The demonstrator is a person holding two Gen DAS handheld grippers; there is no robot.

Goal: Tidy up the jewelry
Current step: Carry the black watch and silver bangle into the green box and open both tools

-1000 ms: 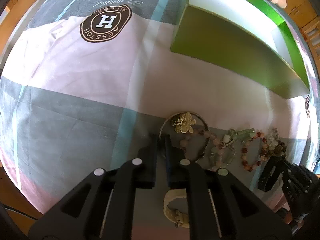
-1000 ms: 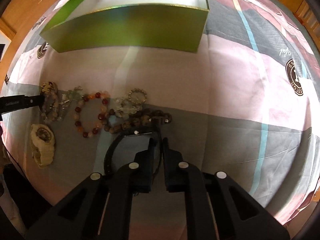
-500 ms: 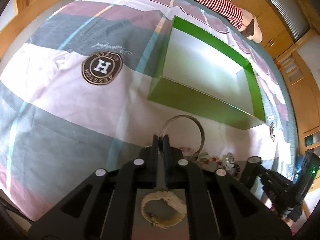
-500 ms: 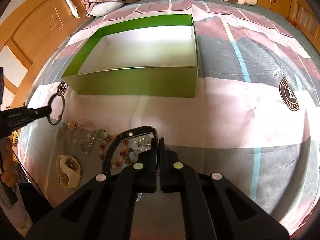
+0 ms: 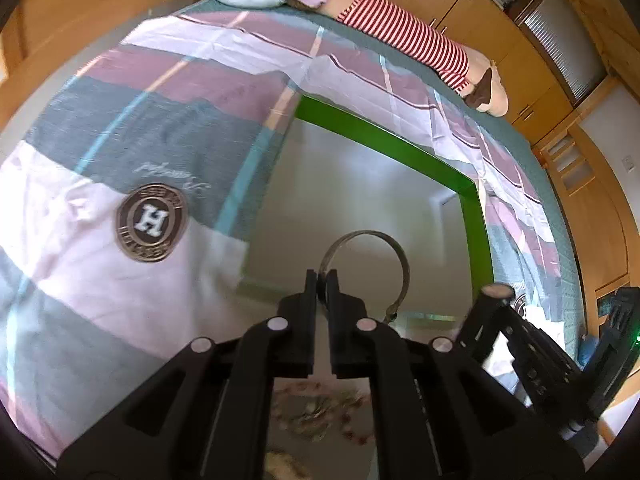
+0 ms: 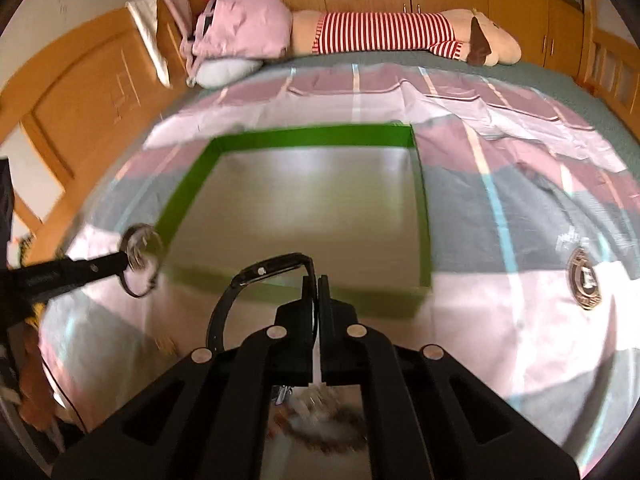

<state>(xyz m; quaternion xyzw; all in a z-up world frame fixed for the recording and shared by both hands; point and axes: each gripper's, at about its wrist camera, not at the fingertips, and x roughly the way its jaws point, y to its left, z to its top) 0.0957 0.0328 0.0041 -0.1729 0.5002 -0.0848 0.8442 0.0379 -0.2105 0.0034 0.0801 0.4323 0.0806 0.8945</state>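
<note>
Jewelry lies blurred on the bedspread point(image 5: 100, 280) beneath both grippers: beads point(image 5: 316, 412) under the left, a dark beaded heap point(image 6: 328, 428) under the right; the left gripper point(image 5: 321, 280) is clamped on a thin metal bangle point(image 5: 402, 264), held up over the near wall of the green box point(image 5: 478, 236); the right gripper point(image 6: 316, 284) pinches a black band point(image 6: 240, 292) that arcs off to its left, just short of that box; beyond lie pillows point(image 6: 240, 28) and a striped plush toy point(image 6: 392, 32).
</note>
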